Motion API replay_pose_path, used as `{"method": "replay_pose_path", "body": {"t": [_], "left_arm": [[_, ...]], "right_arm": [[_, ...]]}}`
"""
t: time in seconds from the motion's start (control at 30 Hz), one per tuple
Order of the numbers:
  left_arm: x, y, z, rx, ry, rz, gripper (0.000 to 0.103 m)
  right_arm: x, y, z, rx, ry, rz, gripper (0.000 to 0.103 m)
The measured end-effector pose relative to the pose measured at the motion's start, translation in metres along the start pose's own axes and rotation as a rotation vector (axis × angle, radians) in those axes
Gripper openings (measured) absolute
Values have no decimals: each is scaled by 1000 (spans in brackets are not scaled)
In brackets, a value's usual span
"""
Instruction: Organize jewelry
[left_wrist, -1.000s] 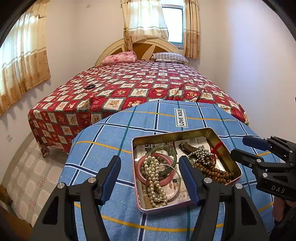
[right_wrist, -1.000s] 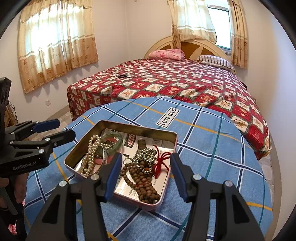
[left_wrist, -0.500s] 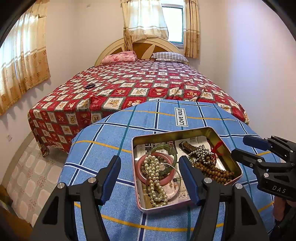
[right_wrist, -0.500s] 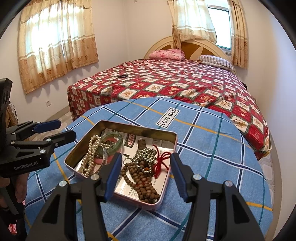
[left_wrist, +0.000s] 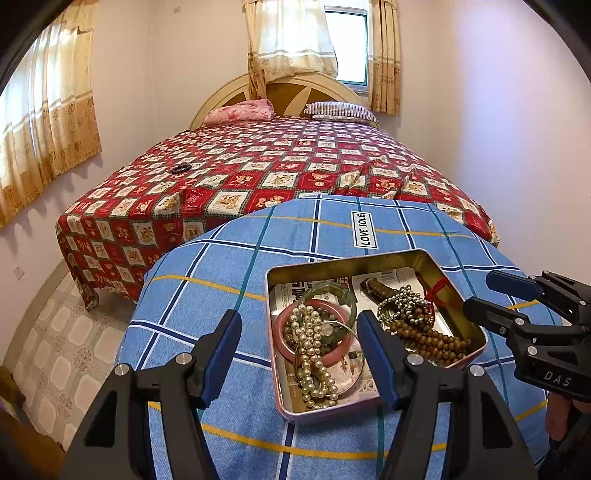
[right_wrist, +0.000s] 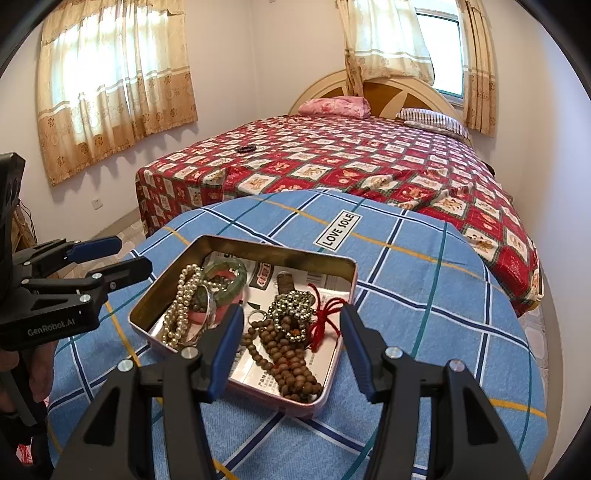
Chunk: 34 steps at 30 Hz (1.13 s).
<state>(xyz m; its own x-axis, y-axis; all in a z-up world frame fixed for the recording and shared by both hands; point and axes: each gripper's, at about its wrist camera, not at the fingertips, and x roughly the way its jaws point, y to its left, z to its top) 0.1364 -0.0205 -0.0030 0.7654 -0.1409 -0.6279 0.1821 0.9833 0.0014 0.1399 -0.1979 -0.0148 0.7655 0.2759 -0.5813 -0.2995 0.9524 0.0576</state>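
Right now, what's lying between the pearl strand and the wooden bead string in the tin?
In the right wrist view, a silver bead bracelet and small ring lie between the pearl strand and wooden bead string, inside the tin.

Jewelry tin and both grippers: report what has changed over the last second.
Nothing has visibly changed. The left gripper and the right gripper hover open and empty over the tin, and the pearl necklace, wooden bead strand and bangles lie as before.
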Motion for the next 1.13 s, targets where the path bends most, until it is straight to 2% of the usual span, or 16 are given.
{"method": "replay_pose_path", "body": {"t": [0.37,0.6,0.83,1.13], "left_arm": [[-1,-4,-1,17,-9,19,66],[-2,0,1,-12,-7,11,66],[-3,4,3,-26,-17,51,79],[-6,6,2,-18,-42,65,80]], "right_arm": [[0,-1,-2,0,-6,-1,57],[-2,-2,0,-2,-10,-1,57],[-2,-3,1,-4,-8,2,57],[-2,-4,2,-2,-7,-3,57]]}}
